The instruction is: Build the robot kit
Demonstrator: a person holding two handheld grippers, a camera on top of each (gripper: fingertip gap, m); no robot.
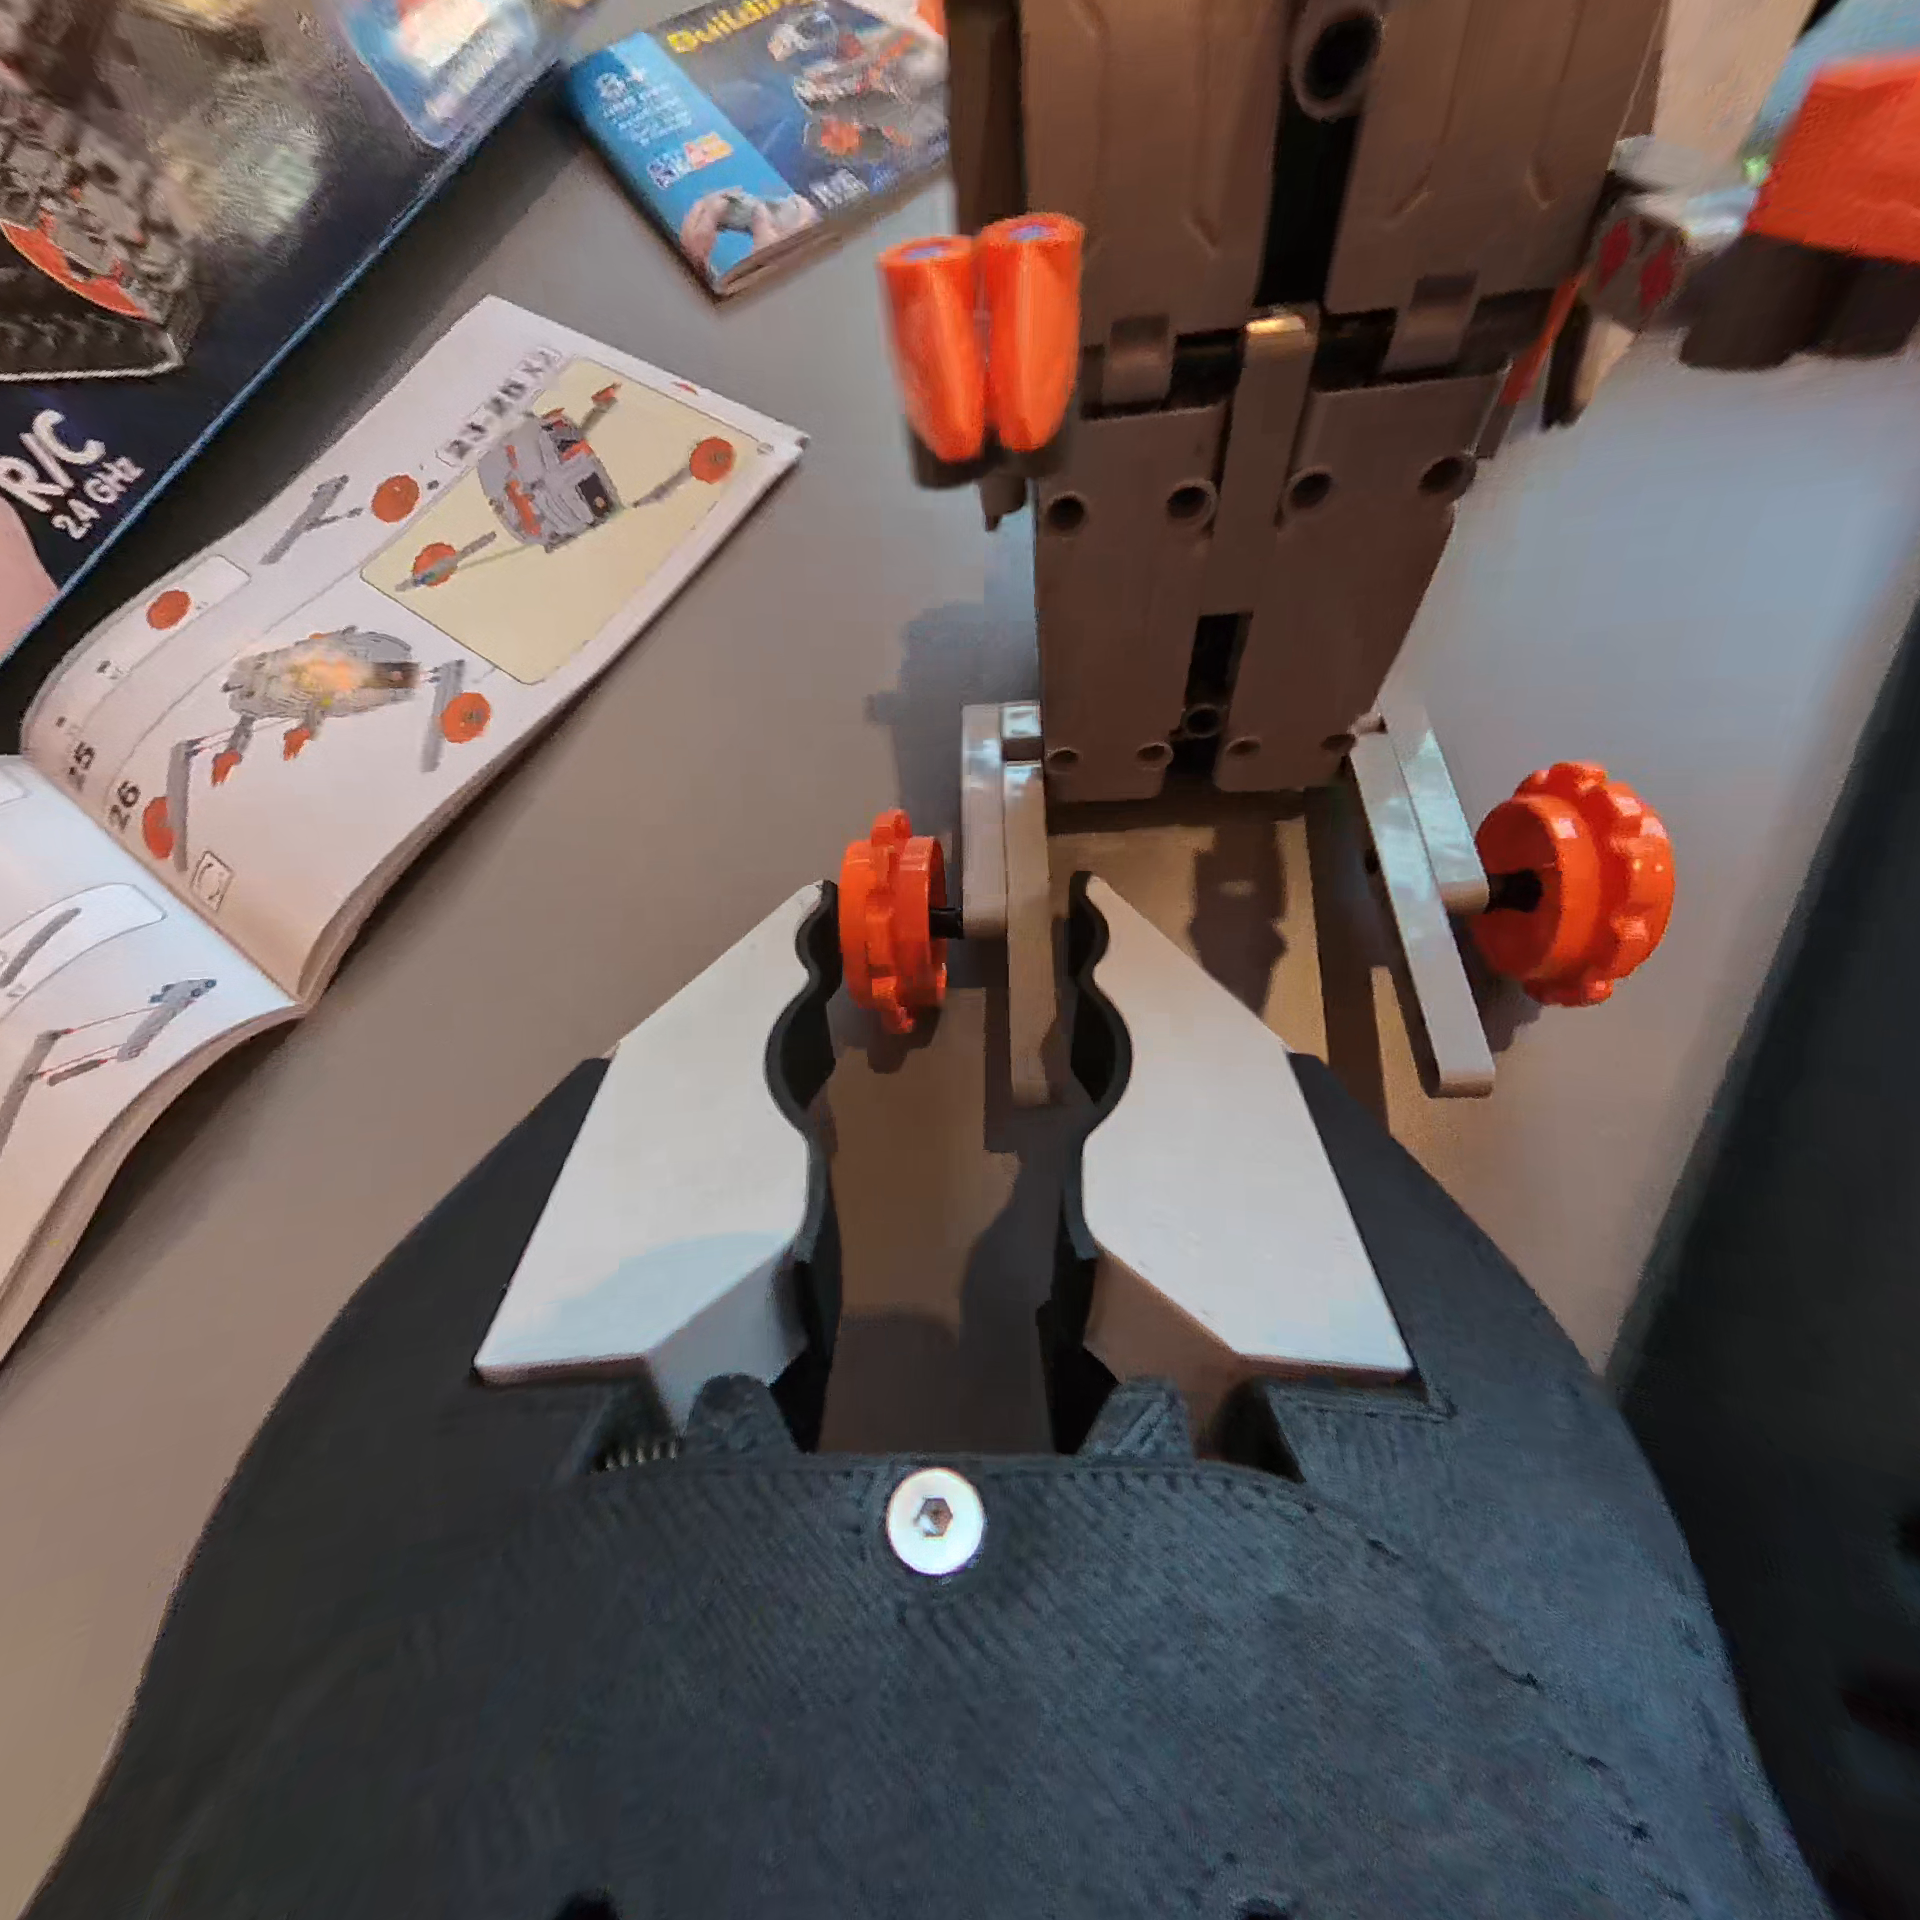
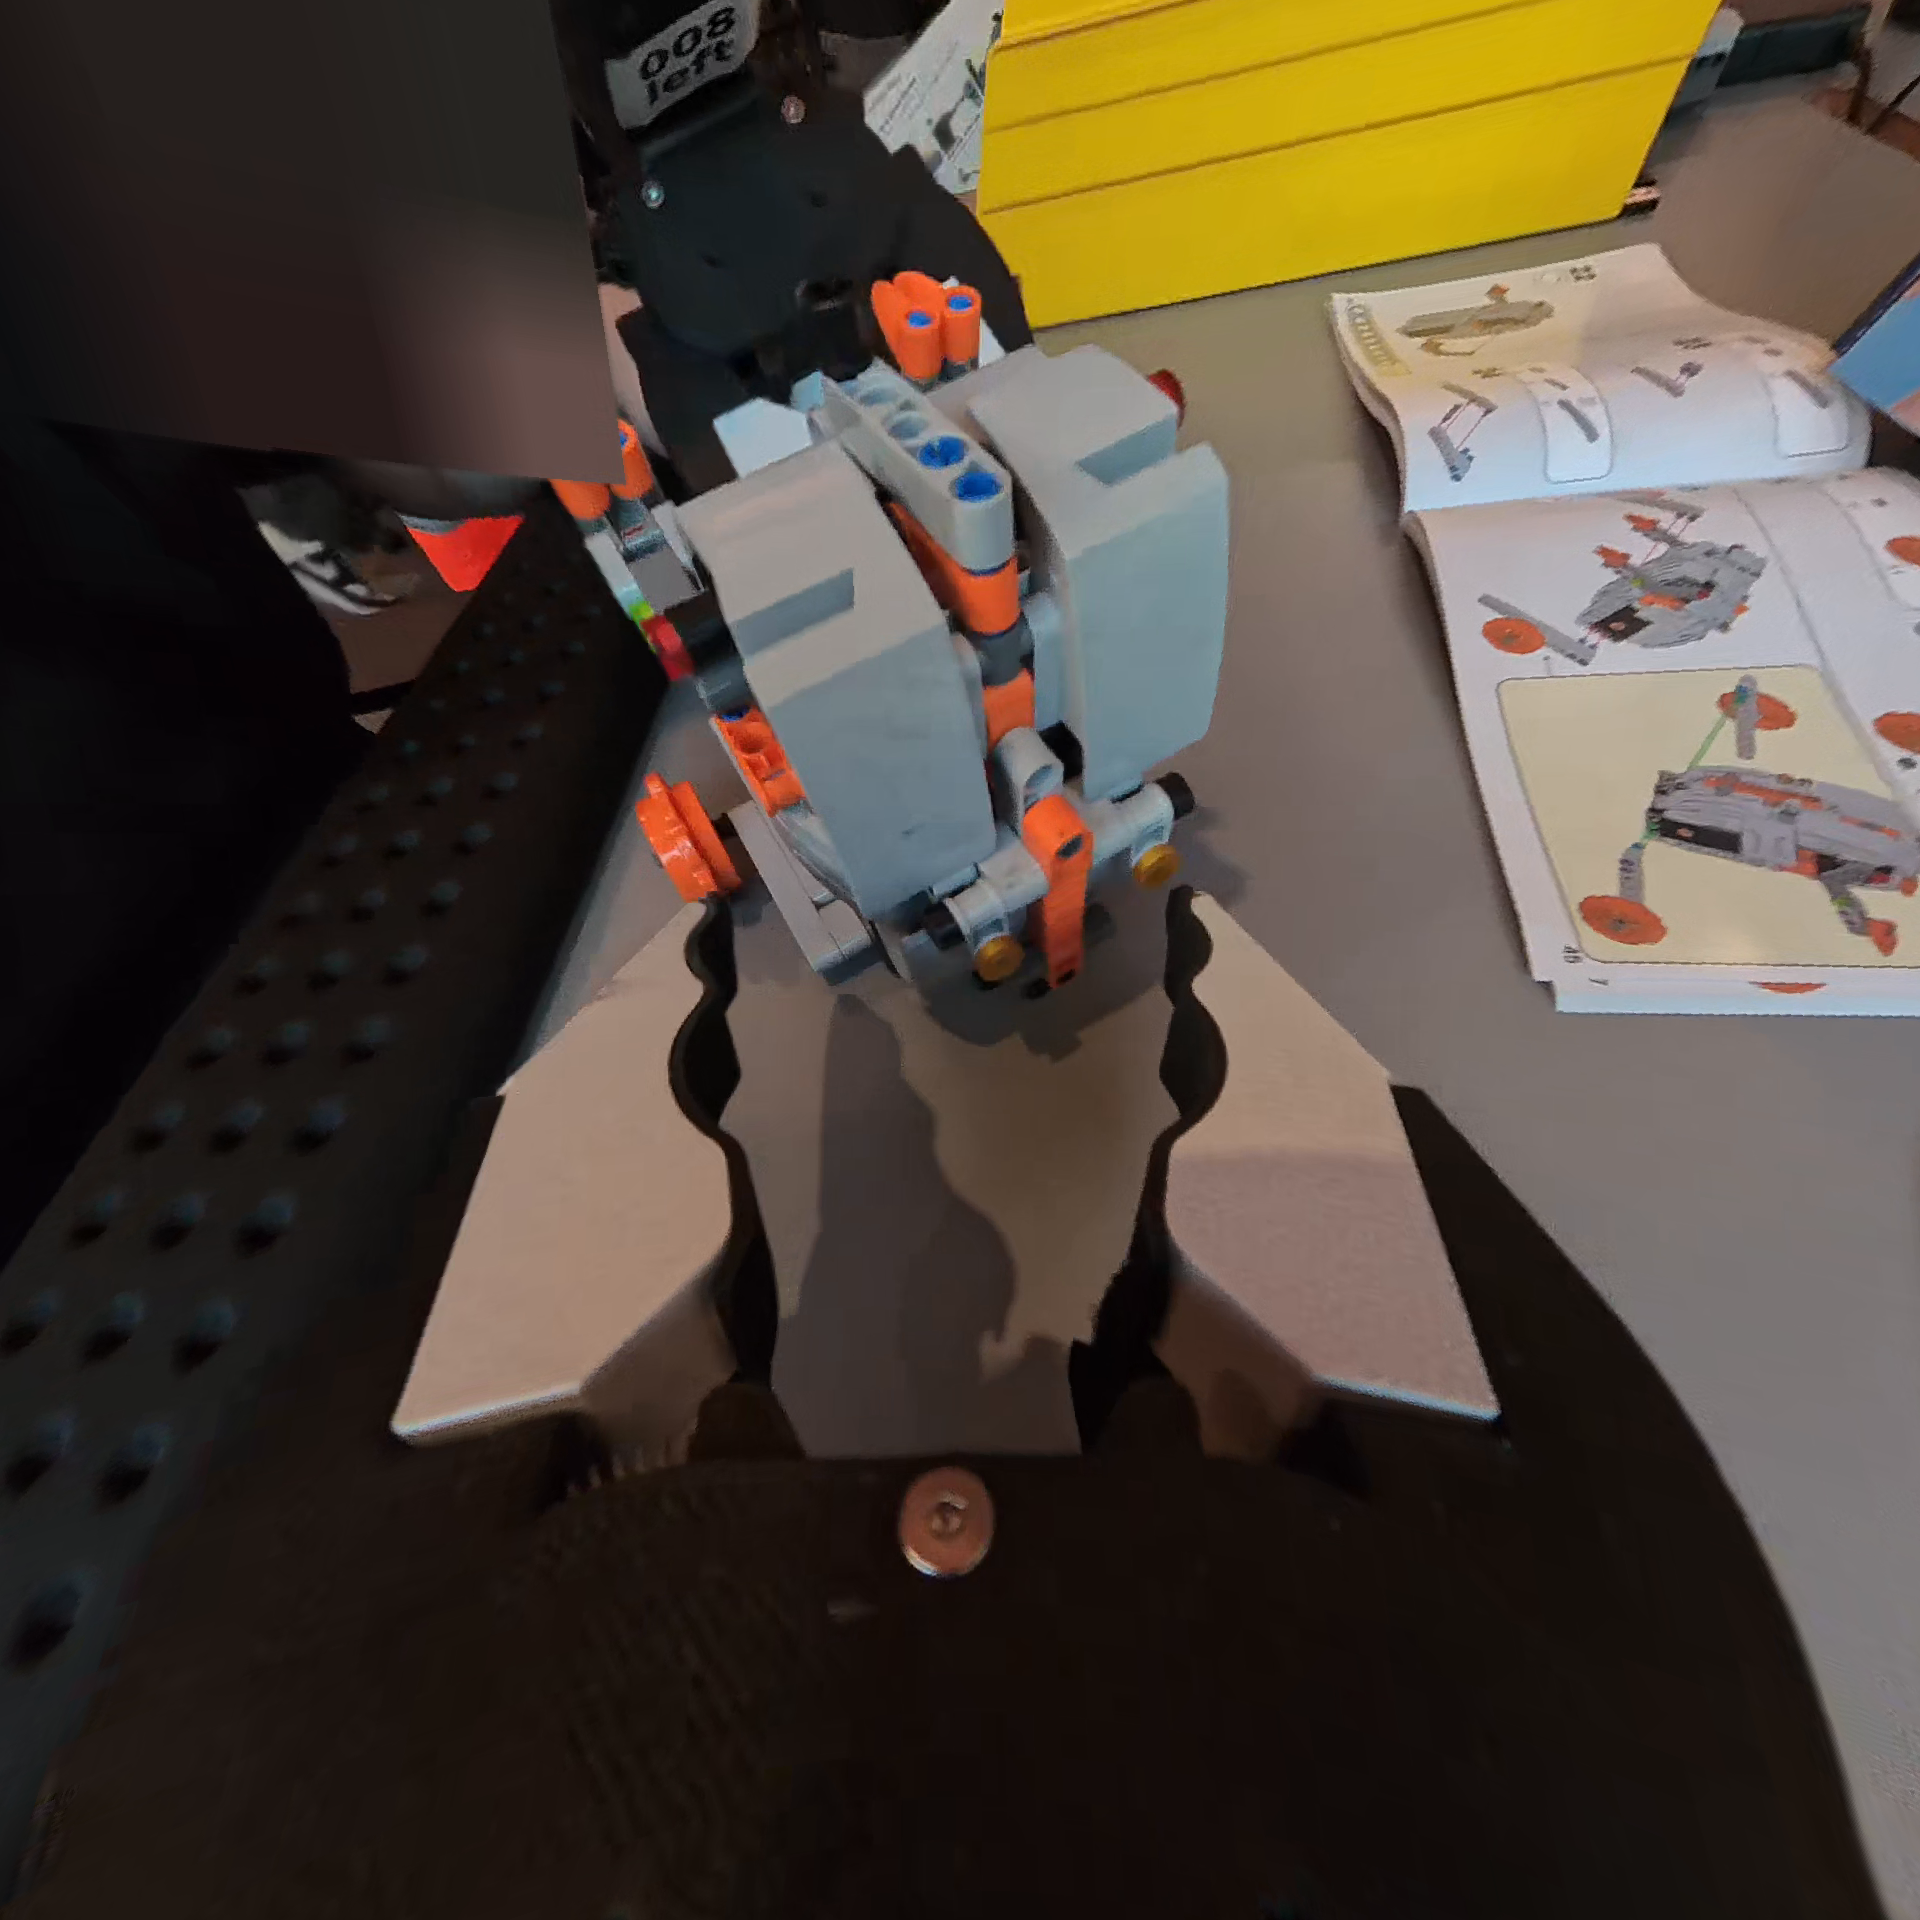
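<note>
While unread, booklet [image 1: 416, 644] beside model [image 1: 1236, 582]

I see an open instruction booklet [image 1: 416, 644] lying flat on the grey table [image 1: 644, 1091] at the left of the left wrist view. A dark printed box [image 1: 156, 208] occupies the upper left corner, with a small blue booklet [image 1: 748, 145] beside it. In the right wrist view, I note a yellow box [image 2: 1320, 145] at top and a black perforated panel [image 2: 260, 1039] along the left.
</note>
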